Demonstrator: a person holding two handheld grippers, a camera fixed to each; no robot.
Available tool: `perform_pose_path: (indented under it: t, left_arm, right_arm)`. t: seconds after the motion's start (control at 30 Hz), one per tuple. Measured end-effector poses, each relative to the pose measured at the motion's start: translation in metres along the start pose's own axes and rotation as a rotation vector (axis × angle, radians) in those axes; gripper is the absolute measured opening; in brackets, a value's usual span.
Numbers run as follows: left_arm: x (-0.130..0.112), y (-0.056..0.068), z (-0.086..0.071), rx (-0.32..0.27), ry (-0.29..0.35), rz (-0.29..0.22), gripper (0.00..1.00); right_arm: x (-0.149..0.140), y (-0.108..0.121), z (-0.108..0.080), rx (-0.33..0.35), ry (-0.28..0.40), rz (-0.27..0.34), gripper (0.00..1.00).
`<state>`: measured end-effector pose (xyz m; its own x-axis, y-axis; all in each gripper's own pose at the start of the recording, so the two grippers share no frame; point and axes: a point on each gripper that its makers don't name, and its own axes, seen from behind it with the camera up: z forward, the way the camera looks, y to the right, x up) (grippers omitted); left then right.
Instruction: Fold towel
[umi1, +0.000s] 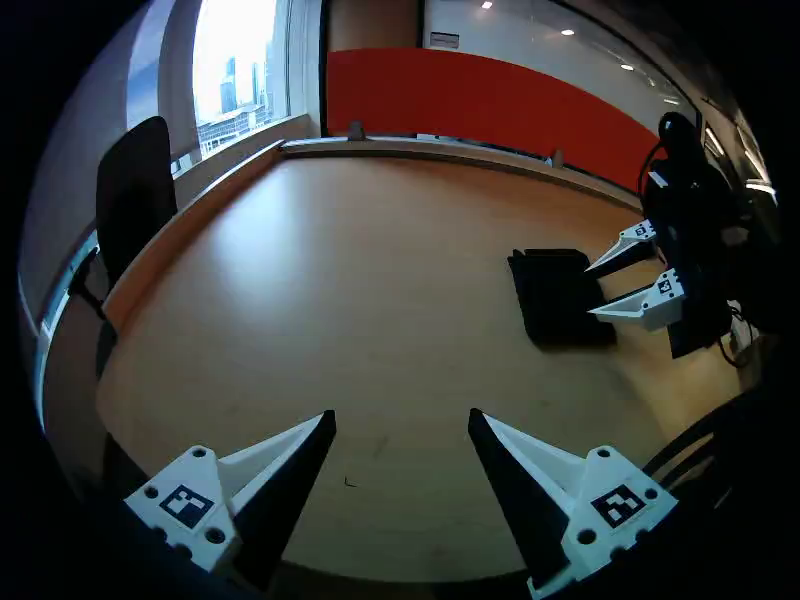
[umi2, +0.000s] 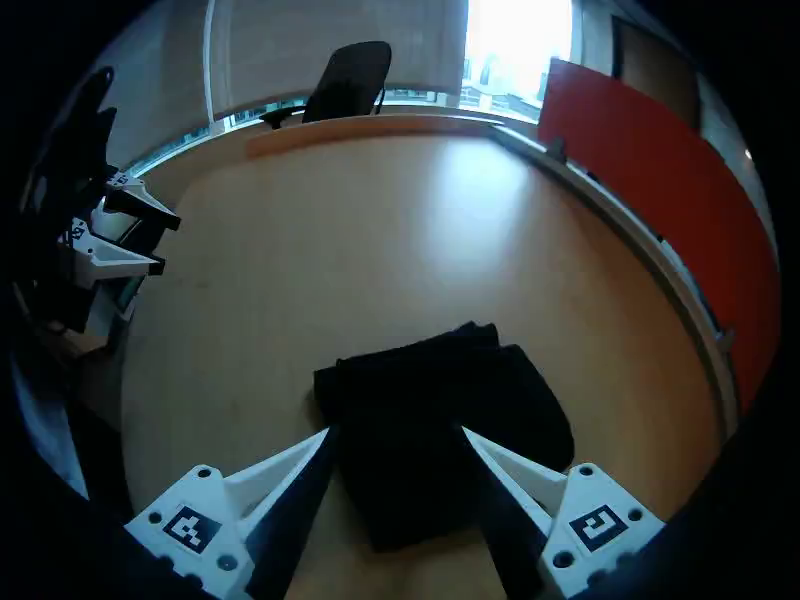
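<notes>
The left hand-held gripper (umi1: 400, 415) hangs with its fingers spread wide and nothing between them, over bare wood near the front of the desk (umi1: 350, 300). The right hand-held gripper (umi2: 396, 432) is also wide open and grips nothing. Its two fingers reach over the near part of the black towel (umi2: 440, 420); whether the tips touch the cloth is hard to tell.

The towel lies folded in a flat, roughly square bundle on the desk, well apart from the left hand-held gripper. Its dark folds and layers are hard to make out, and the right fingers cover parts of its near corners. In the left gripper view, the hand behind the right hand-held gripper is just a dark shape at the picture's rim.

Around the towel the desk is bare wood on every side, running to a curved far edge. Beyond that edge stand a chair (umi2: 350, 80), a bright window (umi2: 510, 45) and a red panel (umi2: 680, 200).
</notes>
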<state>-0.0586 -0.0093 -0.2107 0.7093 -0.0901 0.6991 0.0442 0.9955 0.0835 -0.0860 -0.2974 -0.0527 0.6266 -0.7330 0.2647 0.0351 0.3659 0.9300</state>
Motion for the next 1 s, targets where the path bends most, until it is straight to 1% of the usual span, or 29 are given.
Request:
perform_pose_path:
  t: [0.37,0.6,0.8,1.0]
  left_arm:
    - [0.0,0.0,-0.002,0.003,0.003,0.007,0.99]
    - [0.0,0.001,-0.002,0.0,0.001,0.01,0.99]
    - [0.0,0.002,-0.003,-0.001,0.001,0.015,0.99]
    - [-0.001,0.002,-0.002,-0.003,0.0,0.019,0.99]
  right_arm:
    - [-0.023,-0.002,-0.01,-0.024,-0.022,0.03,0.83]
    - [-0.047,-0.004,-0.015,-0.036,-0.052,0.053,0.83]
    - [-0.066,-0.005,-0.018,-0.043,-0.072,0.091,0.83]
    - [-0.077,-0.006,-0.018,-0.046,-0.088,0.104,0.83]
